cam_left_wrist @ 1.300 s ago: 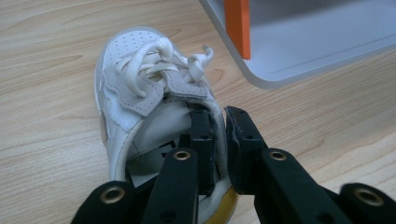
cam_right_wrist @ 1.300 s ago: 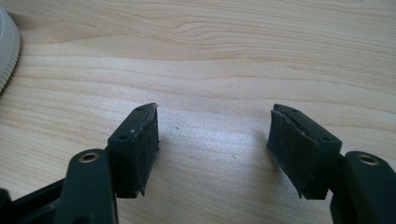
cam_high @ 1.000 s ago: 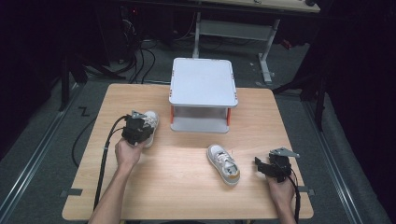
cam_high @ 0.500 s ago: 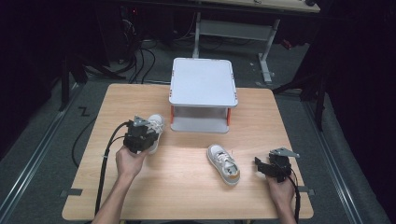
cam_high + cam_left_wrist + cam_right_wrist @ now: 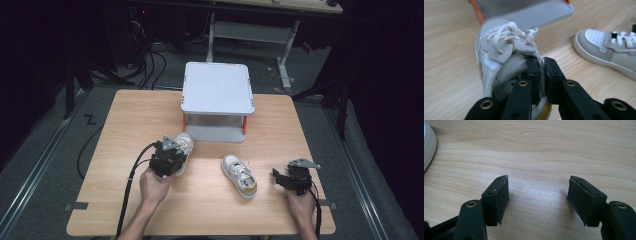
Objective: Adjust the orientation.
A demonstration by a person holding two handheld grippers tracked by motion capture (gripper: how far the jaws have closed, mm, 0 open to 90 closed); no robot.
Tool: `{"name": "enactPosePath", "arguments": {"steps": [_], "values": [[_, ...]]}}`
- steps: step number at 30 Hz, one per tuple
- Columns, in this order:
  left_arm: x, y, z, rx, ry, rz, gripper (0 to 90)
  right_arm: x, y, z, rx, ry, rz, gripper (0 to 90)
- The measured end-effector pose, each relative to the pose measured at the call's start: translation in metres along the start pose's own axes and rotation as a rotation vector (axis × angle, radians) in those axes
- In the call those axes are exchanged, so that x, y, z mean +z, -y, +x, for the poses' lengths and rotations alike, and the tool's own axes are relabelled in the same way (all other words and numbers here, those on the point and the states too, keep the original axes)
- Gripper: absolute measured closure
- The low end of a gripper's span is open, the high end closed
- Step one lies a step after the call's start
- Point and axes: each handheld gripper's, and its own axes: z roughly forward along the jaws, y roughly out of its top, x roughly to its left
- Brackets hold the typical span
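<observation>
Left gripper view has the left gripper [image 5: 539, 72] pinching the heel collar of a white sneaker [image 5: 504, 52], lower centre of the frame, its toe towards the grey two-tier rack [image 5: 531, 11] at the top. A second sneaker [image 5: 239, 175] lies on the wooden table [image 5: 125, 115] right of centre in the high view. Further right, the right gripper [image 5: 537, 200] rests with jaws spread over bare wood.

Left claw [image 5: 176, 150], shoe [image 5: 183, 145]: nearer shelf [image 5: 217, 91].
</observation>
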Motion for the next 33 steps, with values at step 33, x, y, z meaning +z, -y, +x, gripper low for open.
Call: {"name": "enactPosePath", "arguments": {"steps": [33], "values": [[0.054, -0.003, -0.055, 0.01, 0.0, 0.021, 81.5, 0.0, 0.0, 0.0, -0.003, -0.006, 0.001, 33.7]]}}
